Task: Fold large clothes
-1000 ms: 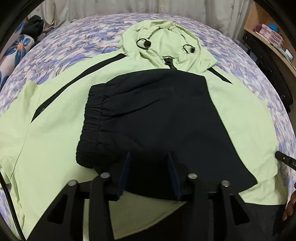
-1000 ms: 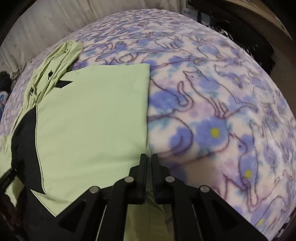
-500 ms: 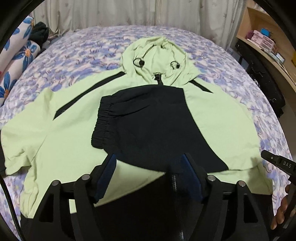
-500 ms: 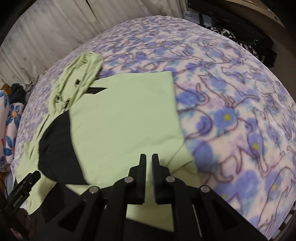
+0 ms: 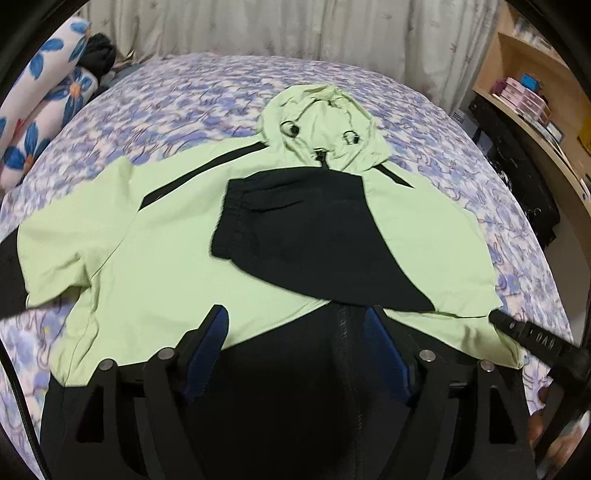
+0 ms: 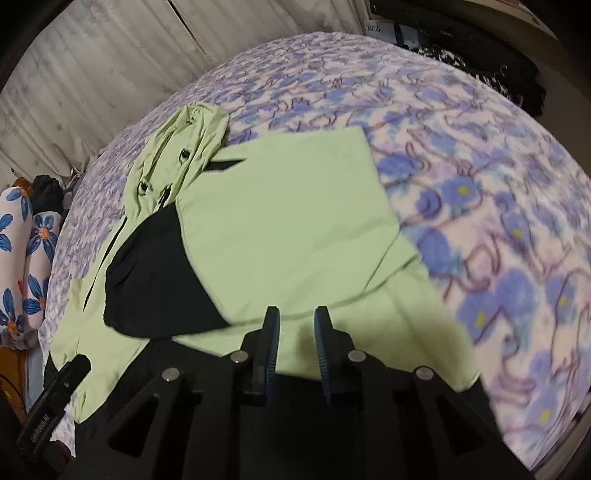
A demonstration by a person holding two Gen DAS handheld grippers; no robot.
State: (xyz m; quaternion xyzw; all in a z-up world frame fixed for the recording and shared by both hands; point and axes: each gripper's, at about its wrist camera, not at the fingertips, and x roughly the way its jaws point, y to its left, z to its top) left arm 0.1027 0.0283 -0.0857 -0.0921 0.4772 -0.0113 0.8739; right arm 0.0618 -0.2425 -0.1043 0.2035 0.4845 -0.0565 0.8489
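Left gripper (image 5: 295, 328): jaws spread wide, just been opening, nothing between the pads. Below them lies the jacket (image 5: 177, 258), lime green with black panels, flat on the bed (image 5: 184, 92), hood (image 5: 321, 122) at the far end. Its right sleeve (image 5: 295, 225) is folded across the chest, black cuff pointing left.

Only the left view shows the wooden shelf (image 5: 532, 96) with small boxes, far right; their labels are too small to read.

Right gripper (image 6: 296, 326): jaws slightly parted, just been opening, pinching nothing, above the jacket's near right hem. White lettering on the other gripper's finger in either view is blurred, unreadable. Only the right view shows a white label (image 6: 376, 26) at the far edge, also illegible. Flowered pillows (image 6: 22, 258) sit far left.
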